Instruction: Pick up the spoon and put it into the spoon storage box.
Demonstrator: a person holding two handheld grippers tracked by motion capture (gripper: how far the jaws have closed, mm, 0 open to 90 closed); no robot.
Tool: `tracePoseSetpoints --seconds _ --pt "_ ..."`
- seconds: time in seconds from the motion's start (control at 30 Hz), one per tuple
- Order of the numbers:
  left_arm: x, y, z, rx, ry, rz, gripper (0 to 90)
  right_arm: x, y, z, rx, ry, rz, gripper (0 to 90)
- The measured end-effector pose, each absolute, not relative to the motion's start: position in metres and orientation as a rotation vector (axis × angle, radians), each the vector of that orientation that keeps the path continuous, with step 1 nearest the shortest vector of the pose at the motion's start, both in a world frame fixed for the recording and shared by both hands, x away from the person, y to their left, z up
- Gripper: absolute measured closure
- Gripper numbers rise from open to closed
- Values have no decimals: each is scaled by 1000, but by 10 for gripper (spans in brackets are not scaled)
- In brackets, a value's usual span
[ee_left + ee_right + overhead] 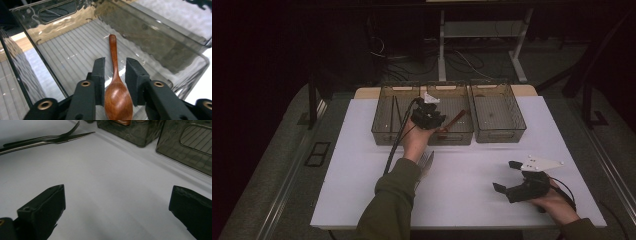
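In the high view, the left gripper (432, 119) is seen over the middle bin (451, 135) of three on the white table (472, 200), with the wooden spoon (453, 123) beneath it, while the right gripper (508, 176) is held low at the near right. In the left gripper view, the spoon (117, 92) is shown lying on the bin's ribbed floor between jaws parted slightly, gaps visible at both sides of it. In the right gripper view, the jaws are spread wide above bare table, with a fork (42, 137) and a knife (50, 141) lying beyond.
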State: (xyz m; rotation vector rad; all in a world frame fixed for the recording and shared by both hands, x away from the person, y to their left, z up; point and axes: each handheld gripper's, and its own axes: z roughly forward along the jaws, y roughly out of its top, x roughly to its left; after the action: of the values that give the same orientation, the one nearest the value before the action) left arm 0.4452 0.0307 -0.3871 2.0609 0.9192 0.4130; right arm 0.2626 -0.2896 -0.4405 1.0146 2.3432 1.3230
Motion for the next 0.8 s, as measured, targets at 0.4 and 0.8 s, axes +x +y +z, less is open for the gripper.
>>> tracePoseSetpoints --seconds 0.4,0.8 --pt "429 40 -378 2055 820 362 384 264 -289 -441 1029 2336 1325 1" --pt "405 56 -365 2036 804 364 201 265 -291 -441 1047 2328 1322 1"
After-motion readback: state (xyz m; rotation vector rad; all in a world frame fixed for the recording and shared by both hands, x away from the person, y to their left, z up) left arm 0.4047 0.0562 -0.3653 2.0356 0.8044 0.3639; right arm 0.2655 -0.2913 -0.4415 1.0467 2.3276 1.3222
